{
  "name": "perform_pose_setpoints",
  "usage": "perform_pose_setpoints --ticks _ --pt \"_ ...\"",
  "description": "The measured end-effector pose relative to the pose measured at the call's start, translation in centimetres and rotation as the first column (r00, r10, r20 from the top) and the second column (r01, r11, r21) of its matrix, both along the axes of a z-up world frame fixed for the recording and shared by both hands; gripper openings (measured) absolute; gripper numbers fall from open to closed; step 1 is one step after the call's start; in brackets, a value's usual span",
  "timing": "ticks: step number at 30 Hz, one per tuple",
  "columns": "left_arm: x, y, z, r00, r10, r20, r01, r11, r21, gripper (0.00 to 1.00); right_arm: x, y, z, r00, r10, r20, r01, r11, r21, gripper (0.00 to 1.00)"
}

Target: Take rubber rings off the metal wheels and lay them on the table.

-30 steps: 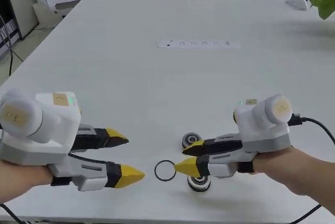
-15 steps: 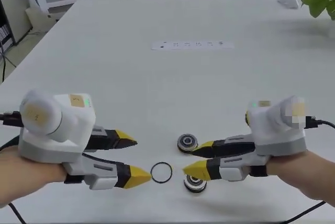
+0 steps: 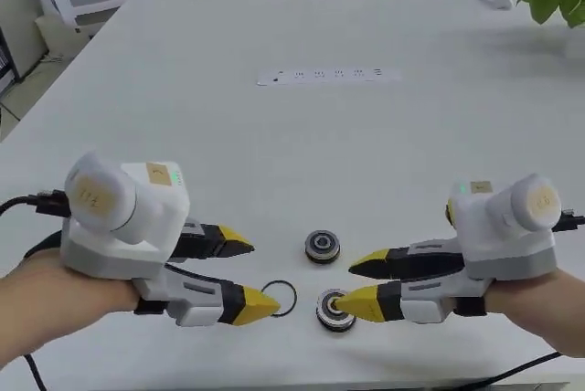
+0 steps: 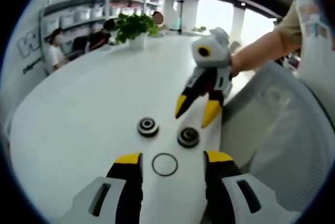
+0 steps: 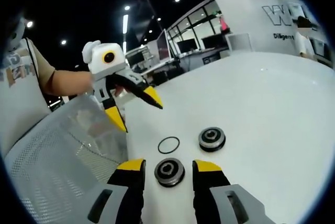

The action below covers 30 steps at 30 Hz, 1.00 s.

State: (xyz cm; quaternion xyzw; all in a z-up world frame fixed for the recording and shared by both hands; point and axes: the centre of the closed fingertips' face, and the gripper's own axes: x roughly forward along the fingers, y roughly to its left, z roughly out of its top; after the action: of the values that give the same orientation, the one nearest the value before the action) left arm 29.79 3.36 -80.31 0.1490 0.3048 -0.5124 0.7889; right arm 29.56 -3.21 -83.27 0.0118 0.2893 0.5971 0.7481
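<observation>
So the right tool [image 3: 344,285] has its yellow-tipped jaws spread, and the nearer round metal wheel with the dark rim [image 3: 334,309] lies flat right between them, dead ahead along the jaws, so I'd guess it only needs to close in to pin it. The left tool [image 3: 263,276] is spread and empty too, pointing in from the opposite side, with one thin black rubber ring [image 3: 281,298] lying loose on the white surface [image 3: 274,163] between its tips, just beside that wheel. The second metal wheel [image 3: 322,245] sits farther back, apart from both tools, and honestly I can't tell if either wheel carries a ring.
</observation>
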Motion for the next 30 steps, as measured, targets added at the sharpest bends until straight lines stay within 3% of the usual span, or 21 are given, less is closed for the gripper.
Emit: perform_pose_setpoints --ticks 13,30 --pt "-0.2 -2.6 -1.3 0.997 -0.071 -0.018 0.071 0.997 0.014 0.46 -0.6 -0.9 -1.3 1.0 -0.011 -0.011 0.011 1.0 -0.017 0.31" --pt "-0.7 -4.4 -2.8 0.992 -0.119 -0.045 0.121 0.992 0.027 0.42 -1.2 -1.0 -2.8 1.0 0.012 0.007 -0.011 0.999 -0.045 0.23"
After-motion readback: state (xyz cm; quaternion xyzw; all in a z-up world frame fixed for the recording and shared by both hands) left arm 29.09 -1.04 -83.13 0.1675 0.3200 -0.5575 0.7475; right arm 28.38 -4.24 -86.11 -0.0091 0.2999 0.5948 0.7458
